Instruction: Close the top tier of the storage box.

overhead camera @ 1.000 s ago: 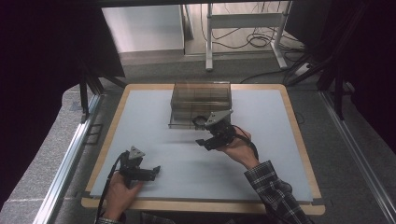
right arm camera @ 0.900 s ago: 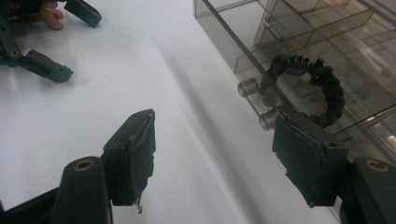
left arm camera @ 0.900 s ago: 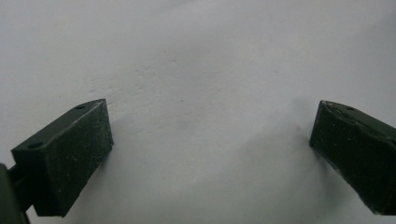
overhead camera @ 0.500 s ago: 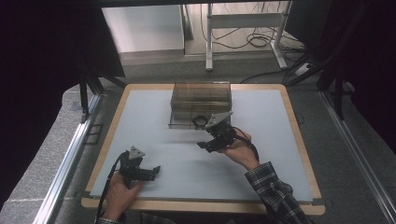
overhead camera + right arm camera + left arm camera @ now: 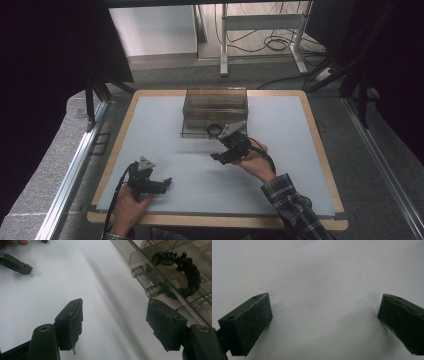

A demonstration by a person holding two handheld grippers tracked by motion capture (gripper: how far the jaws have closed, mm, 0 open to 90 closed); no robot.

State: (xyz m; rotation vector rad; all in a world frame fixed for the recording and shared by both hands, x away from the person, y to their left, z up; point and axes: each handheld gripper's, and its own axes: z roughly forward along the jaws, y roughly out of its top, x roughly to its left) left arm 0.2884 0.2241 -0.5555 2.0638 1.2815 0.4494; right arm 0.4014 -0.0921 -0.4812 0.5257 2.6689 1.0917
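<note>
Right gripper view shows black bracelet inside drawer.

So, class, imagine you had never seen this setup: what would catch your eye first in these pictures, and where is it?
First, the smoky clear drawer box at the far middle of the pale table, with a black braided bracelet lying in its pulled-out drawer. Next, the right hand-held gripper, jaws open just in front of the drawer's two clear knobs. The left hand-held gripper rests open near the table's near-left edge.
</note>
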